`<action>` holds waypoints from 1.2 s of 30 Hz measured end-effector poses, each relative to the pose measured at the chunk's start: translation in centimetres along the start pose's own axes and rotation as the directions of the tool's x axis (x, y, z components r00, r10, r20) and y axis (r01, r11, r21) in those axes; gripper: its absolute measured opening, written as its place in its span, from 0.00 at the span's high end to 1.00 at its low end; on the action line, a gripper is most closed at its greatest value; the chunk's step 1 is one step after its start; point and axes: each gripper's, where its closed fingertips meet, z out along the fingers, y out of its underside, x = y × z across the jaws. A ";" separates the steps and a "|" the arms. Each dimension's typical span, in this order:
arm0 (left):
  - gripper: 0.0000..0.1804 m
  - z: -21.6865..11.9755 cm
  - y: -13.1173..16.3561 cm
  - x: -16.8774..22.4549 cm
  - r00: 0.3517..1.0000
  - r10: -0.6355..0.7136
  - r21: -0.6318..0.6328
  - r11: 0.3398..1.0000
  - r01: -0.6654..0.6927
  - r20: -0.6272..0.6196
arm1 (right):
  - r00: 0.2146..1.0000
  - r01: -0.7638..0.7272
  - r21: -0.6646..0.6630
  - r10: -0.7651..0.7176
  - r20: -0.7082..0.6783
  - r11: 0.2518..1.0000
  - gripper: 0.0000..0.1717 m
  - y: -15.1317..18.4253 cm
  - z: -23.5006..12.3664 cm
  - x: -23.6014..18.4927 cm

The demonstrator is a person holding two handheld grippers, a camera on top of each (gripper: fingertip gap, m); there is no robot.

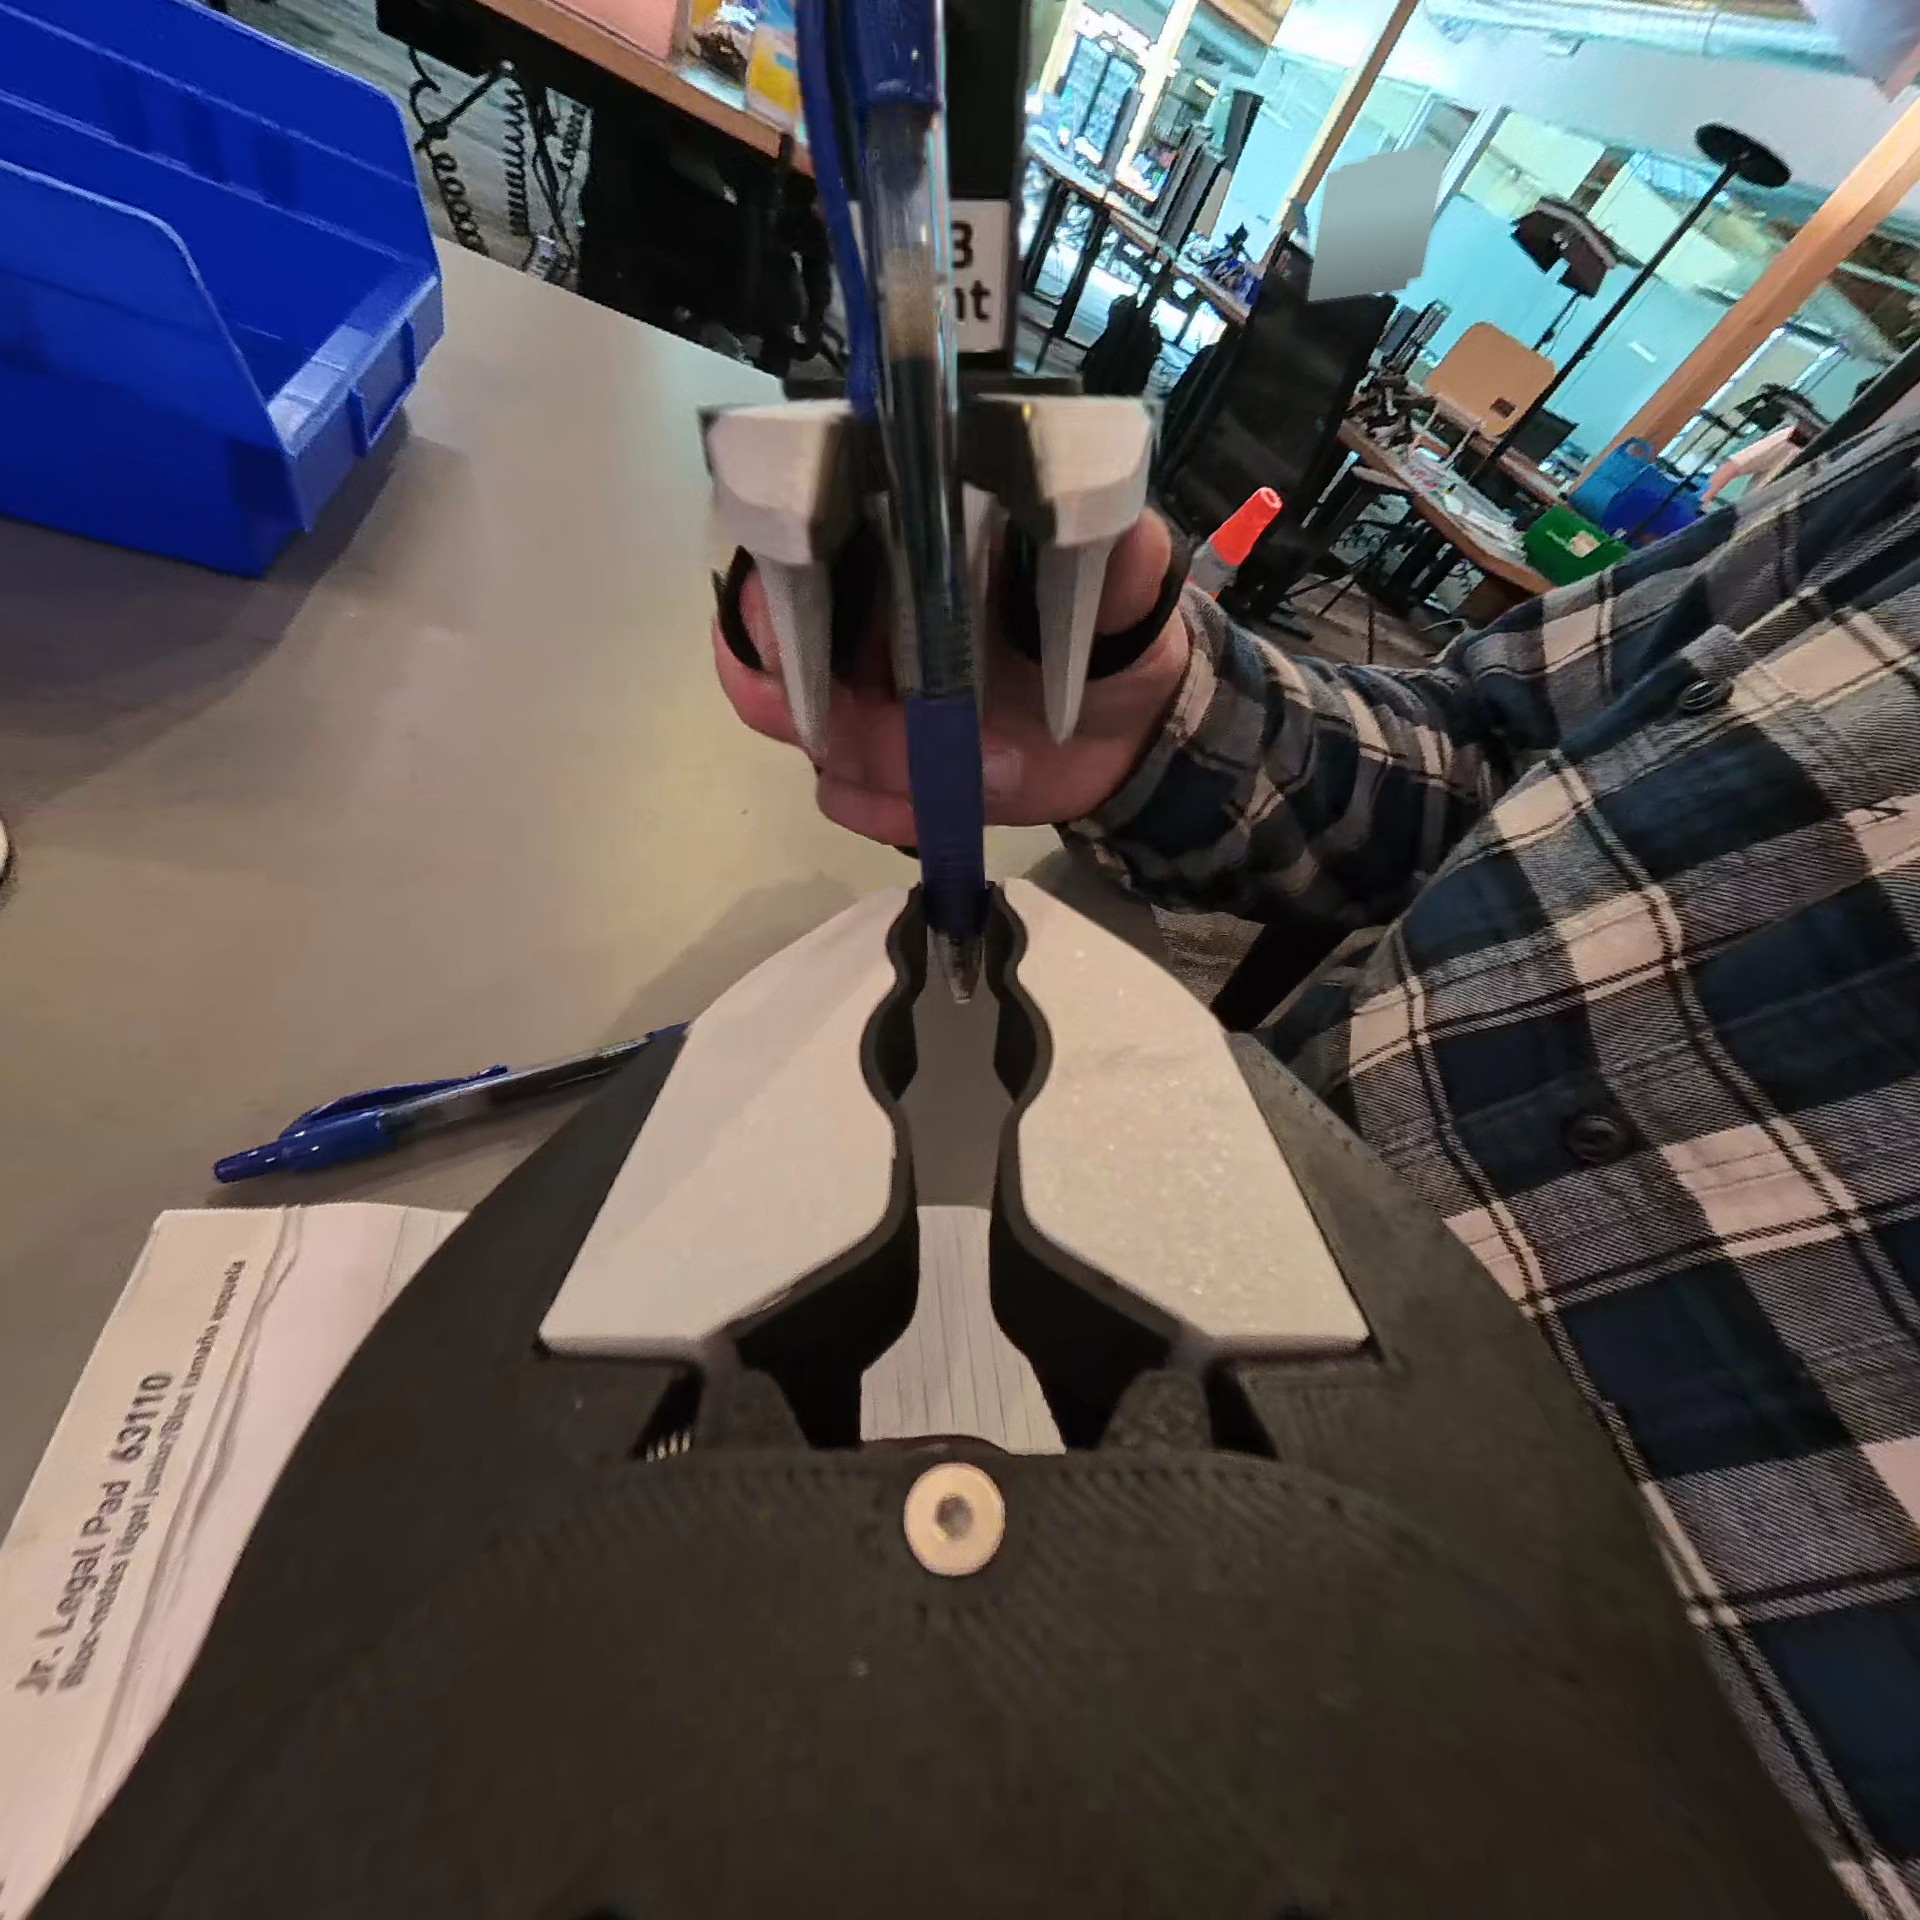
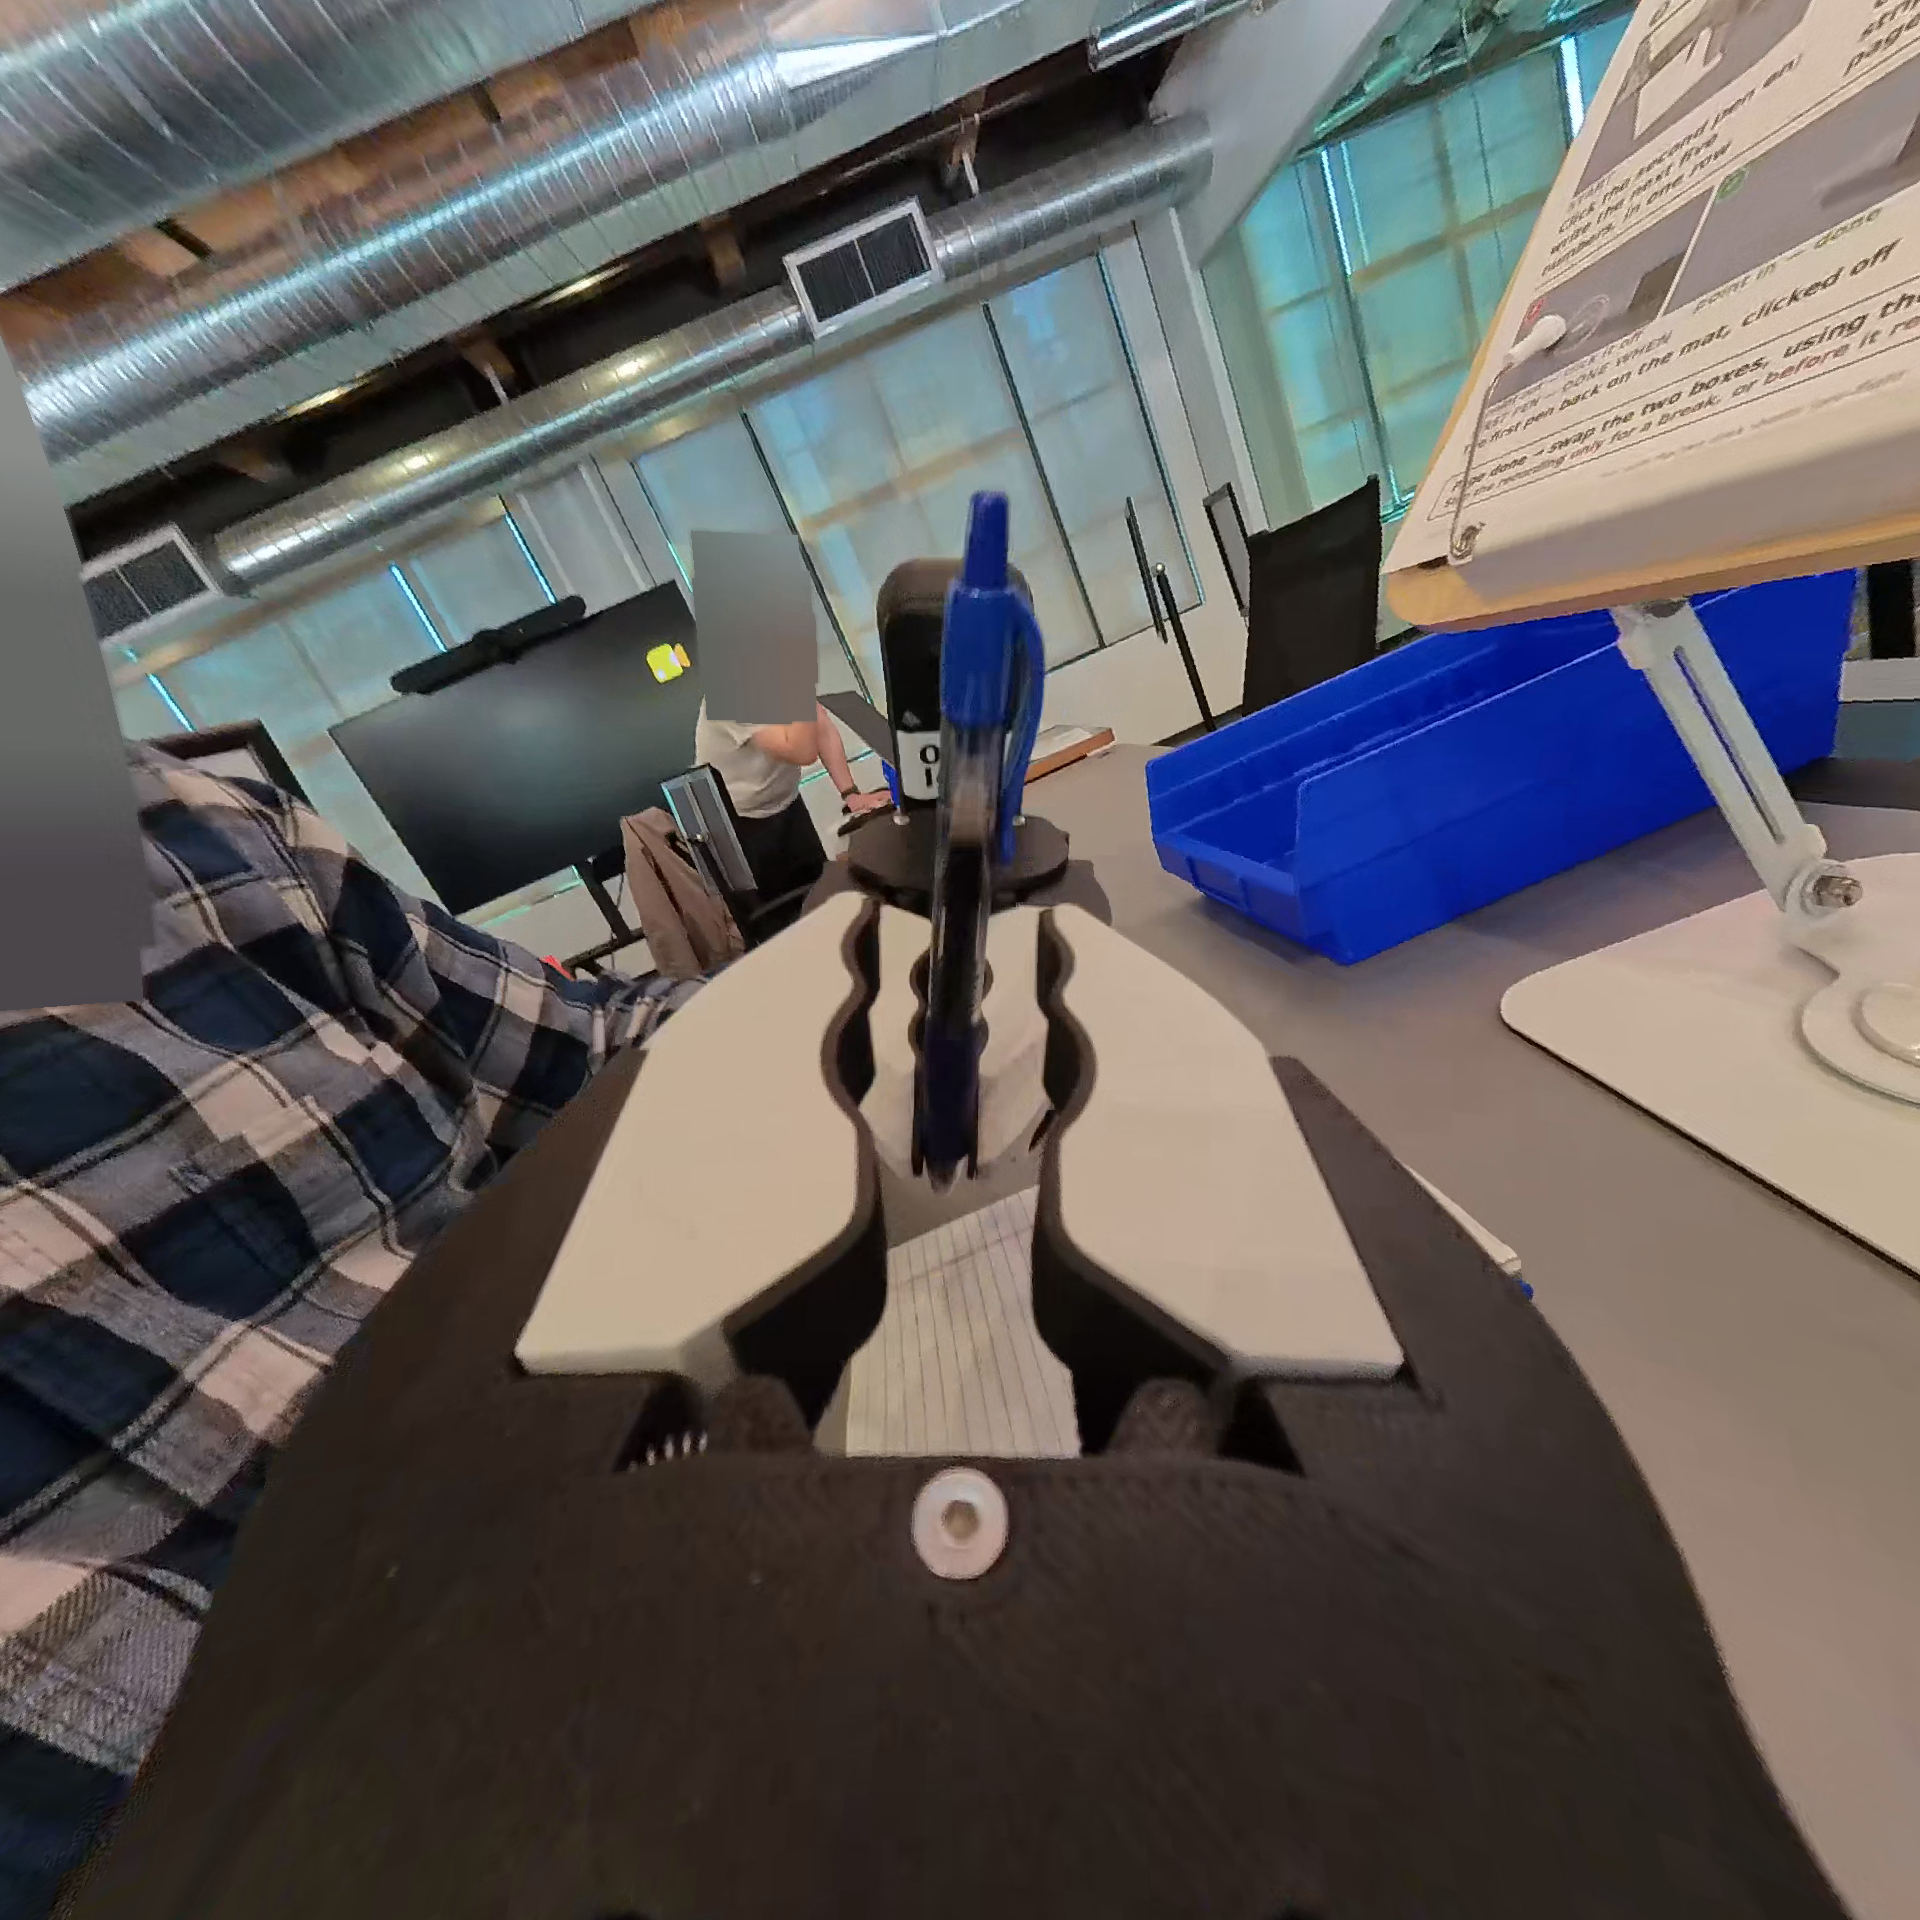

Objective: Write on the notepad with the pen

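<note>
The left gripper [image 1: 954, 902] pinches the pen [image 1: 940, 769] near its tip, upright above the notepad [image 2: 961, 1330]; the right gripper [image 2: 956, 935] has its jaws parted around the barrel, not pressing; held so low, the pen could tip or slip; a spare pen [image 1: 436, 1107] lies on the tabletop [image 1: 416, 779]

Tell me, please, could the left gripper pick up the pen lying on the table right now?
Probably not: the left gripper has its fingers shut on the upright pen, though the lying pen sits close beside it.
</note>
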 end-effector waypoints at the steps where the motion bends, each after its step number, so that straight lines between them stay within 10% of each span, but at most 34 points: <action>1: 0.94 0.1 0.1 0.0 1.000 0.002 -0.001 1.000 -0.002 0.000 | 1.000 0.001 0.008 -0.001 -0.007 1.000 0.82 -0.3 -0.1 0.1; 8: 0.94 1.2 0.3 0.4 0.999 0.040 0.027 0.999 -0.039 -0.016 | 1.000 0.013 0.058 -0.013 -0.013 0.998 0.71 -2.9 0.1 -0.1; 15: 0.94 1.7 -0.6 0.5 0.998 0.054 0.103 0.993 -0.052 -0.013 | 0.999 0.041 0.098 -0.043 0.022 0.994 0.90 -3.6 0.9 -0.7; 36: 0.94 2.5 0.2 0.4 0.999 0.045 0.081 0.996 -0.043 -0.029 | 0.997 0.038 -0.036 -0.035 0.072 0.999 0.94 -2.2 2.0 -1.5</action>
